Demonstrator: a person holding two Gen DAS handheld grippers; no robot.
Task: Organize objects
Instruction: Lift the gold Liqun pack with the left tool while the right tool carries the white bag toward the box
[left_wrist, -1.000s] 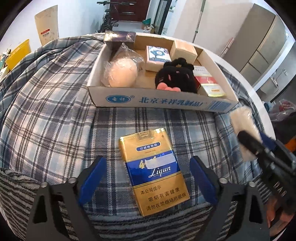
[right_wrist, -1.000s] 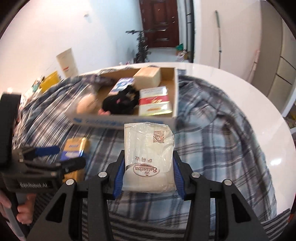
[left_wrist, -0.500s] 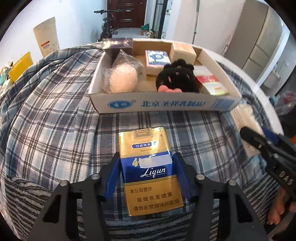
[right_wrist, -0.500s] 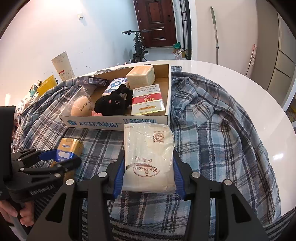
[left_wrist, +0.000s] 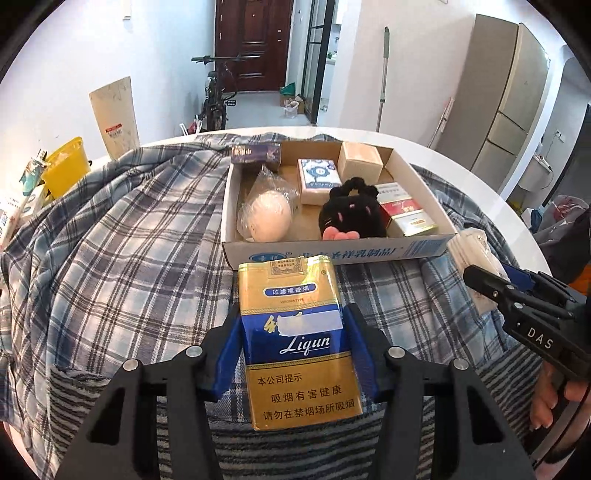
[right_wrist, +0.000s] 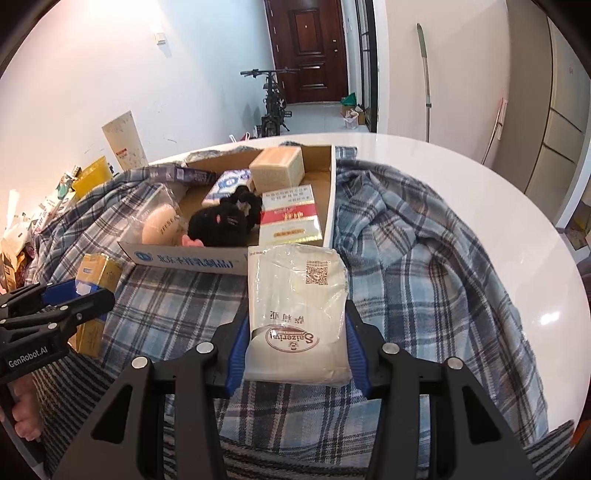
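Observation:
A gold and blue cigarette pack (left_wrist: 295, 295) sits between the blue pads of my left gripper (left_wrist: 293, 332), which is shut on it and holds it just above the plaid cloth. My right gripper (right_wrist: 297, 332) is shut on a white plastic-wrapped packet (right_wrist: 295, 288), close in front of the cardboard tray (right_wrist: 184, 260). In the left wrist view the tray (left_wrist: 332, 253) lies straight ahead. It holds a wrapped pale ball (left_wrist: 266, 218), a black plush toy (left_wrist: 351, 216), red and white cartons (left_wrist: 402, 210), a blue-white pack (left_wrist: 317, 179) and a beige box (left_wrist: 360, 162).
A plaid shirt (left_wrist: 129, 240) and a striped cloth (left_wrist: 295, 450) cover the round white table (right_wrist: 480, 192). A dark purple box (left_wrist: 256, 153) lies on the tray's far left corner. A yellow bin (left_wrist: 66, 166), a bicycle (left_wrist: 218, 92) and cabinets (left_wrist: 517, 92) stand beyond the table.
My left gripper's jaws went from wide open to shut on the cigarette pack, then rose with it. The right gripper kept its hold on the white packet.

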